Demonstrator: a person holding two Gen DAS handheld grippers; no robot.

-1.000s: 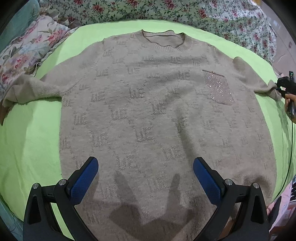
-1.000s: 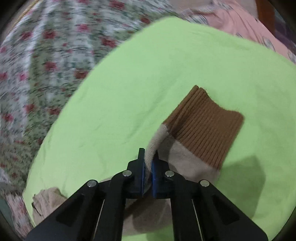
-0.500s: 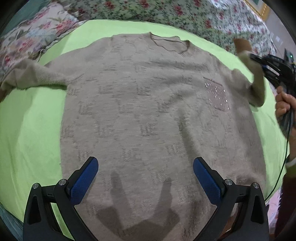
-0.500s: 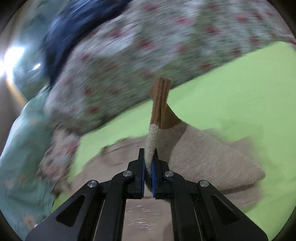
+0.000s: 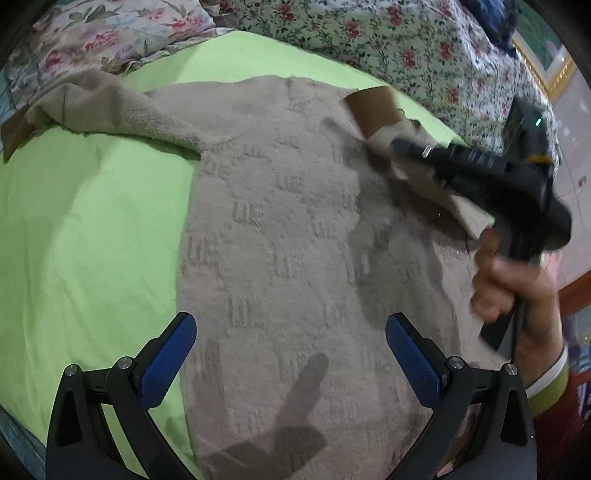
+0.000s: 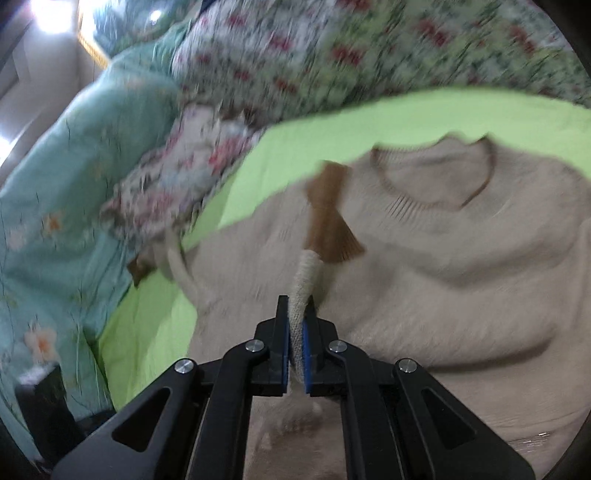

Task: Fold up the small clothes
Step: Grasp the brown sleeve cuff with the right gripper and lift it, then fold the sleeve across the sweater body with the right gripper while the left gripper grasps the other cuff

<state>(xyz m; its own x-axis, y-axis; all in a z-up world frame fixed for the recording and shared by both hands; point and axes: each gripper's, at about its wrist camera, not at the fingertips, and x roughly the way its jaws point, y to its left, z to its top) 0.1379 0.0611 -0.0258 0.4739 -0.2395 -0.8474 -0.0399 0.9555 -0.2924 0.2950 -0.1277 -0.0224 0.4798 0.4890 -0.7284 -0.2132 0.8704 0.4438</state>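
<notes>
A beige knitted sweater (image 5: 295,240) lies face up on a green sheet (image 5: 92,240). My right gripper (image 6: 295,317) pinches its right sleeve just behind the brown cuff (image 6: 328,221) and holds it over the sweater's chest; its jaws are starting to open, with the sleeve still between the pads. In the left wrist view, that gripper (image 5: 397,144), held by a hand (image 5: 509,284), carries the cuff (image 5: 373,107) near the collar. My left gripper (image 5: 291,343) hovers open above the sweater's lower part with nothing in it. The other sleeve (image 5: 110,107) lies spread out to the left.
Floral bedding (image 5: 369,37) borders the far side of the sheet. A flowered pillow (image 5: 110,29) sits at the far left corner. A teal quilt (image 6: 55,184) lies beyond the left sleeve, with a dark object (image 6: 40,398) beside it.
My right gripper lifted the right sleeve off the sheet and swept it left over the sweater's chest. The left gripper shifted sideways and rolled, staying open.
</notes>
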